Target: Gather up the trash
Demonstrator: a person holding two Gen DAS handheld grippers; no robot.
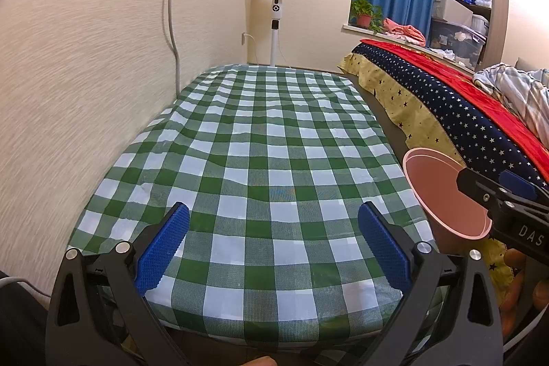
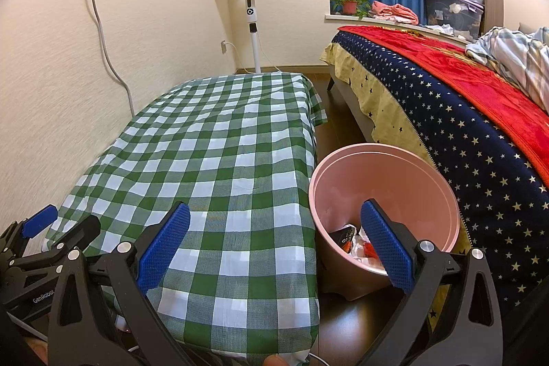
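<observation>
Right wrist view: both grippers hang empty over a checked table, trash already in the pink bin.

The right gripper (image 2: 274,246) has its jaws wide, one blue pad (image 2: 164,242) over the green-and-white tablecloth (image 2: 219,139), the other above the pink bin (image 2: 343,167). The bin stands on the floor just right of the table, between it and a starred bedspread (image 2: 480,139). Crumpled wrappers (image 2: 353,239) lie at its bottom. The left gripper (image 1: 272,246), jaws also wide and holding nothing, hovers over the near end of the cloth, which shows no litter. Collecting looks nearly finished; a good next step is to scan the floor and far table edge before closing on anything.
</observation>
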